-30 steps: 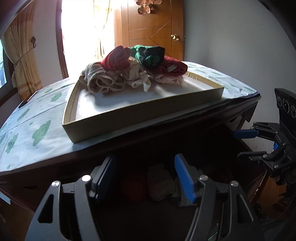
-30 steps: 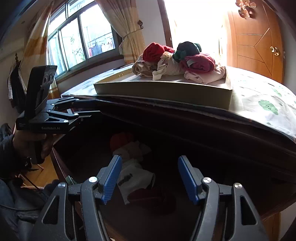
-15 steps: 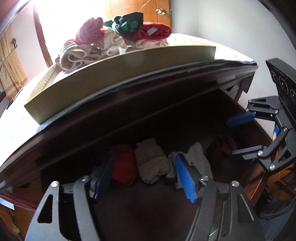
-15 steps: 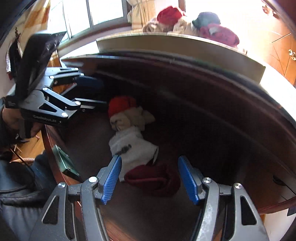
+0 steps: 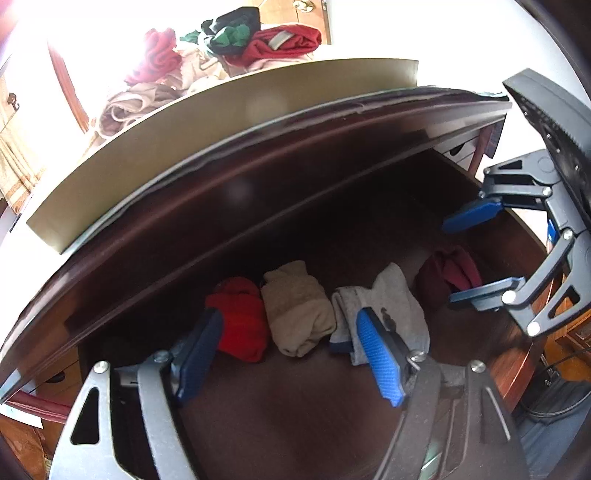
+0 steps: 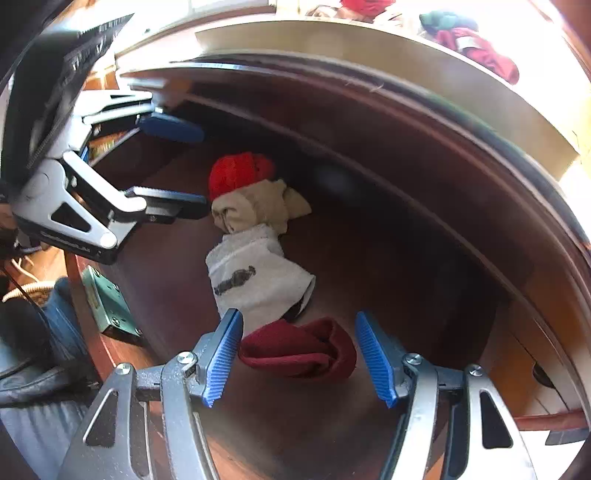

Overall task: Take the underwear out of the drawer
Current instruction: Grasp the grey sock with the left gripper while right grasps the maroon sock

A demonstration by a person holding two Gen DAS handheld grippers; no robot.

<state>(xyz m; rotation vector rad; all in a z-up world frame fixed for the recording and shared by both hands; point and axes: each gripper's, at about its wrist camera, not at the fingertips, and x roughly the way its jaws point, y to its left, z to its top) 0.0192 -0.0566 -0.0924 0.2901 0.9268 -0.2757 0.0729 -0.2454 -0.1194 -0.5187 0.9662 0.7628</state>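
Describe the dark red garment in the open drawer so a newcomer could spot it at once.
Look inside the open dark wooden drawer, below the tray of clothes. Four rolled garments lie in a row; the maroon underwear is at the end, next to the grey one. It is darker than the bright red roll at the far end.

1. Dark wooden dresser [image 5: 221, 206] fills the view, its top edge curving across.
2. Bright daylight washes out the space behind.
3. Wooden door [image 5: 314, 14] with brass knob [image 5: 302, 4].
4. Yellow curtain [image 5: 14, 162] at left.
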